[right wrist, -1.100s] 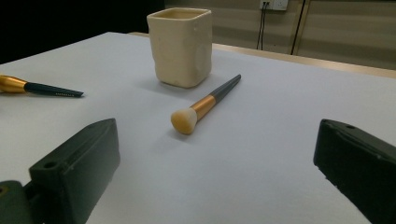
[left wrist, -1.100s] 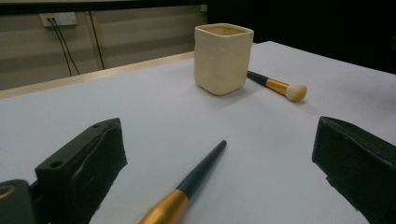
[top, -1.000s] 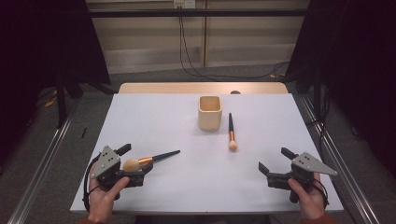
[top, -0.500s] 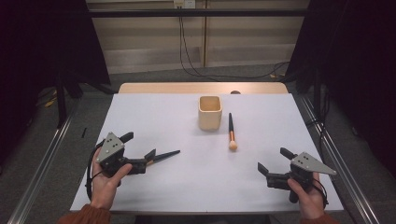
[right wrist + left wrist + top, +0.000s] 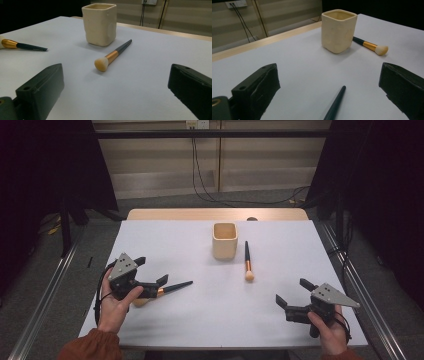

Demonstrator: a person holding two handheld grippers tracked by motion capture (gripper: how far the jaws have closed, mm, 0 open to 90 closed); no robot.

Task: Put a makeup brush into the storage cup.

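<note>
My left gripper hangs over the near brush at the table's left front, jaws spread wide, the dark handle running up between them. I'd drop lower and close near the gold ferrule, though I can't quite judge the height from here. Centre back stands the cream cup, the second brush lying just beside it, bristles toward me. My right gripper waits at the front right, jaws parted and holding nothing.
</note>
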